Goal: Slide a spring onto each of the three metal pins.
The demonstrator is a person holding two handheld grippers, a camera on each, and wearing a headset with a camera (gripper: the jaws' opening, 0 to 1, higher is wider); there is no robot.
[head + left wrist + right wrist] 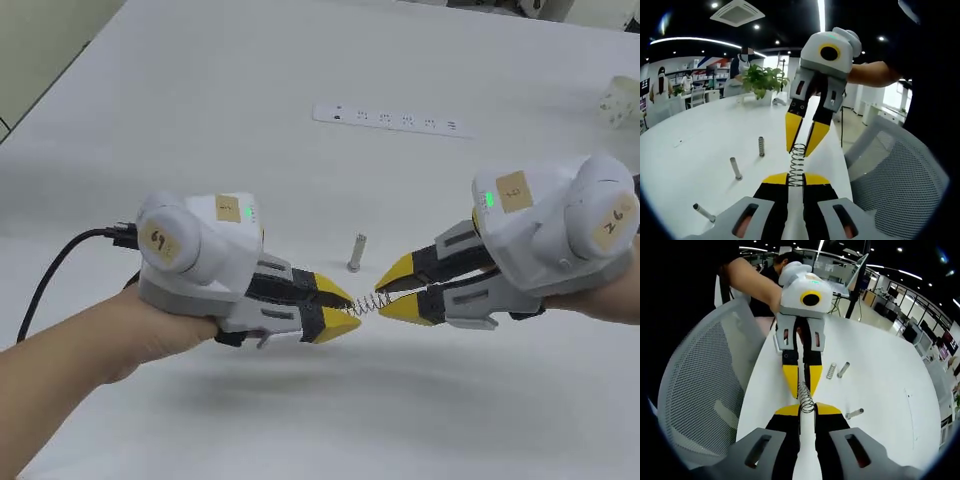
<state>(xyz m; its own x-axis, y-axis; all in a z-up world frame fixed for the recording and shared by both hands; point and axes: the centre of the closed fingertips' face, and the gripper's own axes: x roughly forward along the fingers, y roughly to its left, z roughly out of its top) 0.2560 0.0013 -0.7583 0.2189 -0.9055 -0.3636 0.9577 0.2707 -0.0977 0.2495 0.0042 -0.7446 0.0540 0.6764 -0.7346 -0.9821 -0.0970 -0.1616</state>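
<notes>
A thin wire spring (370,300) hangs stretched above the white table between both grippers. My left gripper (352,312) is shut on its left end and my right gripper (382,297) is shut on its right end. In the left gripper view the spring (797,162) rises from my own yellow jaw tips (796,178) into the right gripper (802,147). On the table stand a pin wearing a spring (761,146) and a bare upright pin (735,168); a third pin (704,212) lies flat. One upright pin (356,253) shows just behind the jaws.
A white power strip (390,118) lies farther back on the table, and a small white object (620,100) sits at the far right. A black cable (60,270) trails from the left gripper. A mesh chair (890,170) stands beside the table edge.
</notes>
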